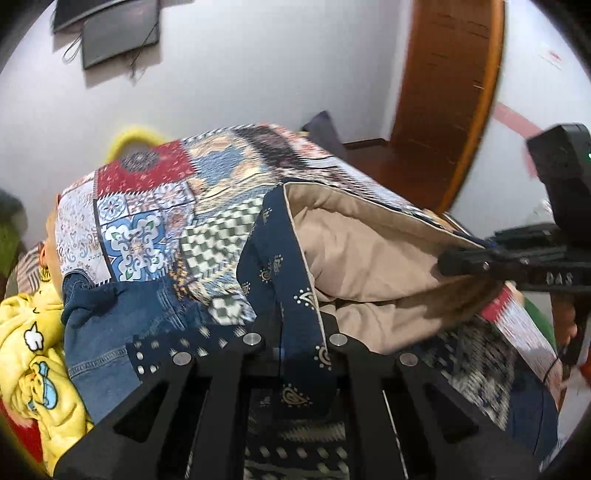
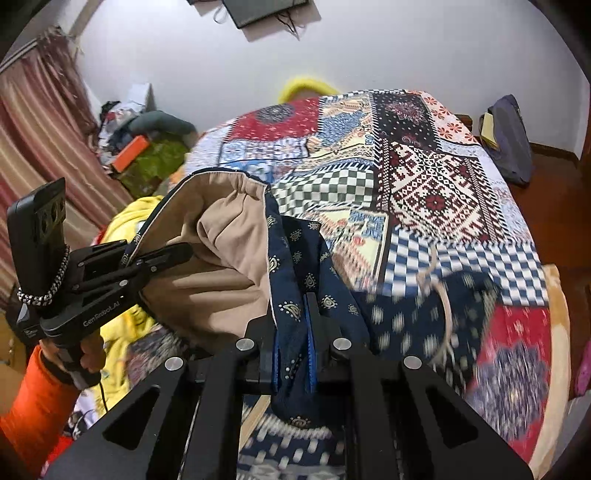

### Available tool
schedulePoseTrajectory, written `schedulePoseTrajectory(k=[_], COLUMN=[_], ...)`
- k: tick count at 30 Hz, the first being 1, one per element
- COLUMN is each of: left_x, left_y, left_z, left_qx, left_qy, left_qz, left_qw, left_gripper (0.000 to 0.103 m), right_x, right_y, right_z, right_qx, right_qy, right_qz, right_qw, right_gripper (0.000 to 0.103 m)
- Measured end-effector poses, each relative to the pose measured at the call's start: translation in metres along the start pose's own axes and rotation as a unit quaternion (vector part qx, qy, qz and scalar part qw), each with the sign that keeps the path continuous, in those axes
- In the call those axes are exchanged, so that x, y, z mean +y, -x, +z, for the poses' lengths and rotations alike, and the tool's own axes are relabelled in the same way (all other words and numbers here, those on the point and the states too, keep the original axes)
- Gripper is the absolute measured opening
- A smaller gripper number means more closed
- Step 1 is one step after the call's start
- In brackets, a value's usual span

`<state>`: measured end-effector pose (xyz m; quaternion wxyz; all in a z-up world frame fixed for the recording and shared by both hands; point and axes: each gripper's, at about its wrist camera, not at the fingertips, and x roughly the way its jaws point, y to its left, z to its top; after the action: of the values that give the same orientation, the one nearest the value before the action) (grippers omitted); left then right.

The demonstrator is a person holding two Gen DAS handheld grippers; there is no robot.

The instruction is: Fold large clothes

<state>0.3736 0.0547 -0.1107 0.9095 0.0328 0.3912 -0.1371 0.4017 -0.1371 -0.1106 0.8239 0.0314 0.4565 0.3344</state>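
A large navy garment with a gold paisley print (image 1: 291, 295) and a beige lining (image 1: 369, 251) hangs lifted above the patchwork bedspread (image 1: 166, 206). My left gripper (image 1: 295, 343) is shut on its navy edge. It also shows at the left of the right wrist view (image 2: 173, 254), clamped on the hem. My right gripper (image 2: 295, 332) is shut on another part of the navy edge (image 2: 291, 325). It shows at the right of the left wrist view (image 1: 454, 262), pinching the lining's rim. The garment's opening, with the beige lining (image 2: 229, 243) showing, spans between the two grippers.
Blue jeans (image 1: 110, 332) and a yellow cartoon blanket (image 1: 33, 362) lie at the bed's left. A dark bag (image 2: 509, 140) sits at the far right corner. A wooden door (image 1: 450, 74), a wall-mounted screen (image 1: 118, 33), curtains (image 2: 40, 140) and a cluttered heap (image 2: 140, 147) surround the bed.
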Motion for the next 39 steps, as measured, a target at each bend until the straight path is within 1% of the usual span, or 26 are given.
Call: schedulePoseTrajectory(k=[3,5,7,11,13,15,17,18,19,20,21,22,25,26,29,30,31,33,36,38,39], left_x=[-0.017,-0.022,-0.024,-0.029,-0.032,-0.034,-0.038,-0.039,-0.041,-0.042,-0.046,-0.050,-0.057,-0.058,-0.053,-0.049,-0.045,-0.035,-0.016,-0.008,-0.004], left_y=[0.012,0.014,0.012,0.001,-0.004,-0.005,-0.005,-0.005,-0.002,-0.001,0.004,0.012,0.033,0.039,0.056,0.060,0.063,0.064,0.051,0.038,0.025], left_z=[-0.020,-0.033,-0.052,-0.084,-0.100,-0.115,-0.125,-0.130,-0.133,-0.135,-0.137,-0.137,-0.129,-0.125,-0.104,-0.095,-0.086,-0.068,-0.046,-0.037,-0.033], left_qx=[0.015,0.031,0.055,0.102,0.122,0.133,0.142,0.145,0.147,0.150,0.148,0.138,0.111,0.101,0.069,0.056,0.043,0.026,0.020,0.029,0.041], left_qy=[-0.012,-0.011,-0.002,0.007,0.008,0.013,0.016,0.016,0.015,0.016,0.015,0.010,-0.011,-0.012,-0.004,0.000,0.003,0.014,0.043,0.058,0.064], left_qz=[-0.003,-0.012,-0.019,-0.019,-0.015,-0.012,-0.013,-0.012,-0.011,-0.015,-0.021,-0.024,-0.010,-0.004,-0.001,0.004,0.012,0.027,0.030,0.028,0.022], left_qw=[0.9998,0.9994,0.9983,0.9946,0.9924,0.9909,0.9897,0.9892,0.9889,0.9885,0.9887,0.9901,0.9937,0.9948,0.9976,0.9984,0.9990,0.9992,0.9984,0.9975,0.9968], left_gripper=[0.006,0.006,0.006,0.006,0.009,0.010,0.013,0.015,0.025,0.032,0.043,0.048,0.053,0.054,0.058,0.062,0.066,0.067,0.067,0.067,0.067], right_x=[0.008,0.013,0.018,0.015,0.010,0.006,0.004,0.002,0.000,-0.001,-0.003,-0.003,-0.002,-0.001,0.006,0.007,0.008,0.010,0.011,0.007,0.003], right_y=[0.023,0.032,0.036,0.022,0.012,0.003,0.001,0.001,0.002,0.003,0.004,0.006,0.015,0.020,0.035,0.041,0.044,0.050,0.052,0.050,0.050], right_z=[-0.020,-0.033,-0.047,-0.071,-0.085,-0.097,-0.105,-0.108,-0.111,-0.112,-0.113,-0.114,-0.112,-0.111,-0.105,-0.103,-0.100,-0.096,-0.090,-0.090,-0.091], right_qx=[0.001,0.004,0.015,0.057,0.081,0.102,0.111,0.112,0.114,0.117,0.121,0.119,0.120,0.115,0.092,0.081,0.074,0.055,0.036,0.034,0.033], right_qy=[0.008,0.012,0.013,0.006,-0.002,-0.008,-0.011,-0.014,-0.018,-0.020,-0.024,-0.026,-0.023,-0.020,-0.010,-0.007,-0.005,-0.002,0.001,-0.008,-0.016], right_qz=[-0.001,0.000,0.002,0.002,0.000,-0.002,-0.007,-0.007,-0.006,-0.003,-0.001,-0.002,-0.001,0.001,0.007,0.007,0.005,-0.008,-0.027,-0.031,-0.032], right_qw=[1.000,1.000,1.000,0.998,0.997,0.995,0.994,0.994,0.993,0.993,0.992,0.993,0.993,0.993,0.996,0.997,0.997,0.998,0.999,0.999,0.999], right_gripper=[0.010,0.010,0.010,0.010,0.011,0.014,0.014,0.014,0.015,0.016,0.016,0.018,0.026,0.027,0.030,0.032,0.037,0.043,0.044,0.044,0.044])
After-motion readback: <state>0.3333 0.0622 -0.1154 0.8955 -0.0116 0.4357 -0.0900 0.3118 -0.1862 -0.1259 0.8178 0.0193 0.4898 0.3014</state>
